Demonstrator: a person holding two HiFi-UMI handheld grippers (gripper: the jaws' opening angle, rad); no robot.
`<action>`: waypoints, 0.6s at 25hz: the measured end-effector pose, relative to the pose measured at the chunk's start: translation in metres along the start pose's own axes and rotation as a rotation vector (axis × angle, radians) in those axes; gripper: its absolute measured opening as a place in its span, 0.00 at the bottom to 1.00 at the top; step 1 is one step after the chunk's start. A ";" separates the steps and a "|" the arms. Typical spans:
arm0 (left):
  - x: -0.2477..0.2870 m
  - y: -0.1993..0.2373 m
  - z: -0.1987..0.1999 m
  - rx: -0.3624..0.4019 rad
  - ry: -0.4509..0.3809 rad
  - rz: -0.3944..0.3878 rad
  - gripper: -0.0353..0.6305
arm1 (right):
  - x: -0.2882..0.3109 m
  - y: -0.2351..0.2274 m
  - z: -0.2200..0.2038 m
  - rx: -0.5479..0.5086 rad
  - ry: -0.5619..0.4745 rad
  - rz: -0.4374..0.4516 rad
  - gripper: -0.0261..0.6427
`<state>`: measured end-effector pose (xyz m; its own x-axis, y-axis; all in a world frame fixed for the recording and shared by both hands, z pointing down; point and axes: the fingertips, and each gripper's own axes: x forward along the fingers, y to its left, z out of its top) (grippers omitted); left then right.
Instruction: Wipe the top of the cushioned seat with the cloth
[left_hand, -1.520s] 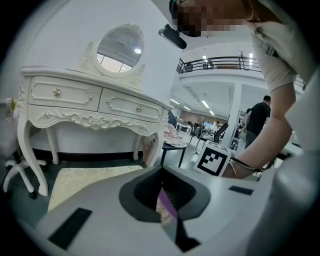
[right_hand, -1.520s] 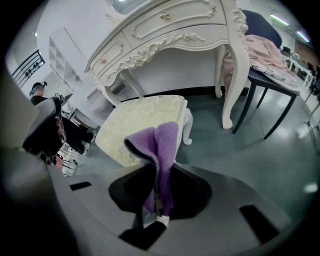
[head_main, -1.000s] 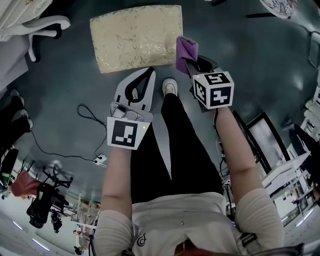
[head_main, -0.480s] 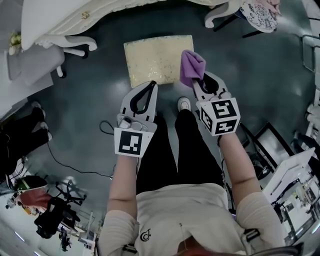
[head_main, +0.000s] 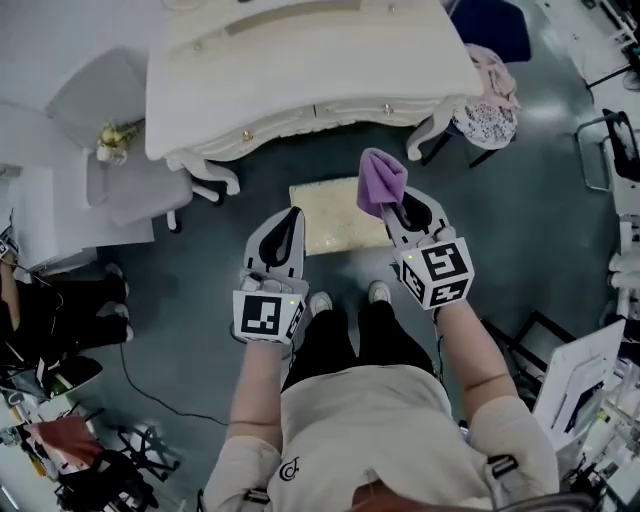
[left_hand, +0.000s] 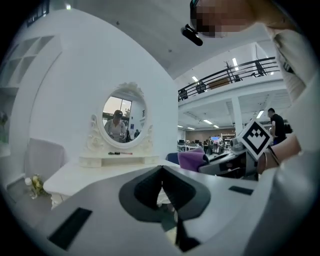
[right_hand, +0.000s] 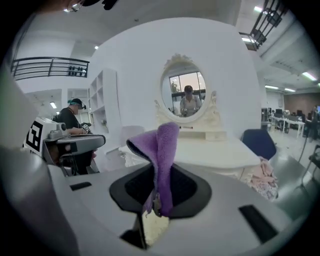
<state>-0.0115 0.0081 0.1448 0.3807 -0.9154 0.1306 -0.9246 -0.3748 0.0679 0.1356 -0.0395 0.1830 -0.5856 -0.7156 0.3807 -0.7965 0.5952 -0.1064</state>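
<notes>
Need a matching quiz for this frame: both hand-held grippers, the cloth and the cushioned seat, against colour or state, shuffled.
Column one:
1. left hand-held gripper
2. right hand-held gripper
3. cloth
4. cushioned seat

Column two:
A. pale gold, flat rectangle
B. purple, sticking out past the jaws
C. jaws together, nothing held
D. jaws clamped on fabric

Pairs: 1-C, 2-D, 3-B, 4-A.

The dark floor (head_main: 200, 290) under me carries the gold-patterned cushioned seat (head_main: 330, 218) at twelve o'clock, just beyond my shoes (head_main: 320, 303). Past it stands a white dressing table (head_main: 300, 60), with a grey chair (head_main: 110, 155) at ten and a floral-topped stool (head_main: 487, 122) at one.
</notes>
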 end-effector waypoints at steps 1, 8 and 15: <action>-0.001 0.001 0.015 0.018 -0.011 0.000 0.07 | -0.005 0.001 0.018 -0.015 -0.024 -0.002 0.16; -0.019 0.003 0.117 0.096 -0.119 -0.011 0.07 | -0.048 0.012 0.106 -0.101 -0.166 -0.030 0.16; -0.048 -0.005 0.170 0.164 -0.172 -0.022 0.07 | -0.092 0.018 0.155 -0.181 -0.279 -0.077 0.16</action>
<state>-0.0269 0.0291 -0.0299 0.4064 -0.9128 -0.0406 -0.9110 -0.4013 -0.0950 0.1521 -0.0200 0.0036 -0.5636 -0.8183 0.1128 -0.8147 0.5732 0.0875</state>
